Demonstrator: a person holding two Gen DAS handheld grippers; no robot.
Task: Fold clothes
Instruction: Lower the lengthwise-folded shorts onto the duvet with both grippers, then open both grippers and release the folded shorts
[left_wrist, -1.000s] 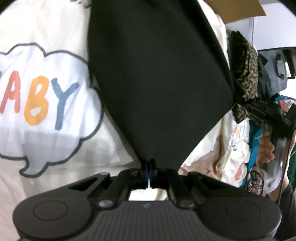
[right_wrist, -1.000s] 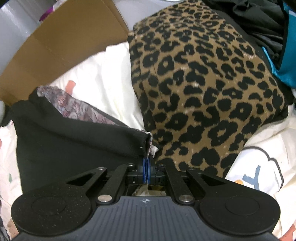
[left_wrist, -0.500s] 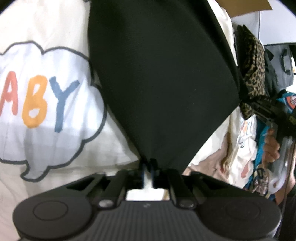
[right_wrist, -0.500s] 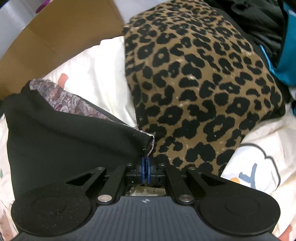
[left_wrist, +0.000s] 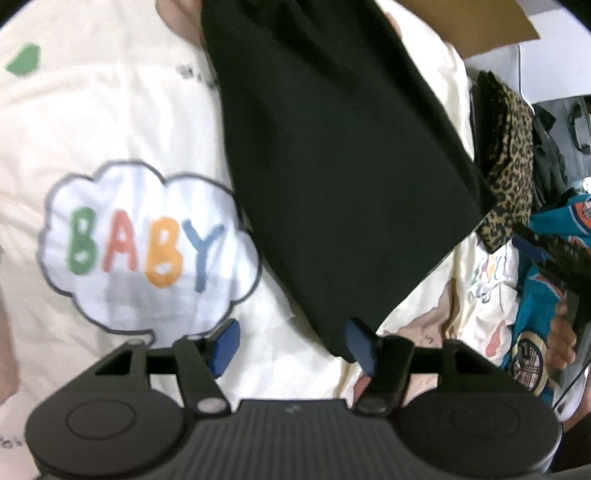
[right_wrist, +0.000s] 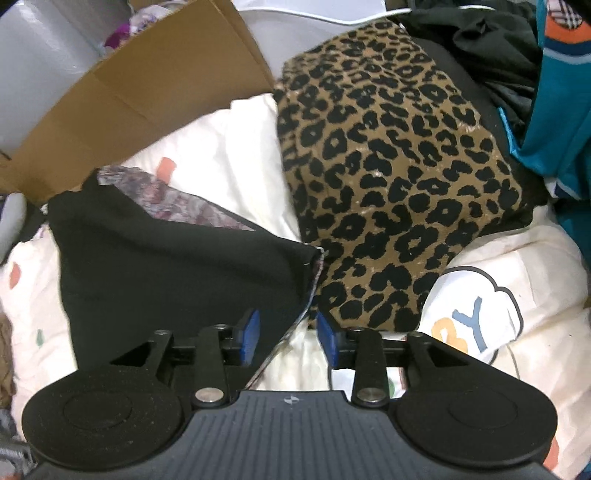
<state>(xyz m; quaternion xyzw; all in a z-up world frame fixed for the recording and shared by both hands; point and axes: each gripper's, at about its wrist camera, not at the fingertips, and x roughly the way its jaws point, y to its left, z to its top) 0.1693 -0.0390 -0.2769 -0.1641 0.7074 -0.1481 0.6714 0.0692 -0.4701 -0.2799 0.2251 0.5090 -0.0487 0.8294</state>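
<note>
On the cream "BABY" bedding (left_wrist: 110, 122) the black garment (left_wrist: 332, 177) lies folded, just beside the leopard-print garment (right_wrist: 399, 177). Both the left tool (left_wrist: 291, 343) and the right tool (right_wrist: 286, 338) are opening, with the black corners loose between their spread pads. This looks like the release after a fold. Next, I think, another fold or a fresh piece from the pile.

Black garment (left_wrist: 332, 166), leopard-print cloth (right_wrist: 388, 166), cream sheet (left_wrist: 110, 110) with multicoloured lettering
</note>
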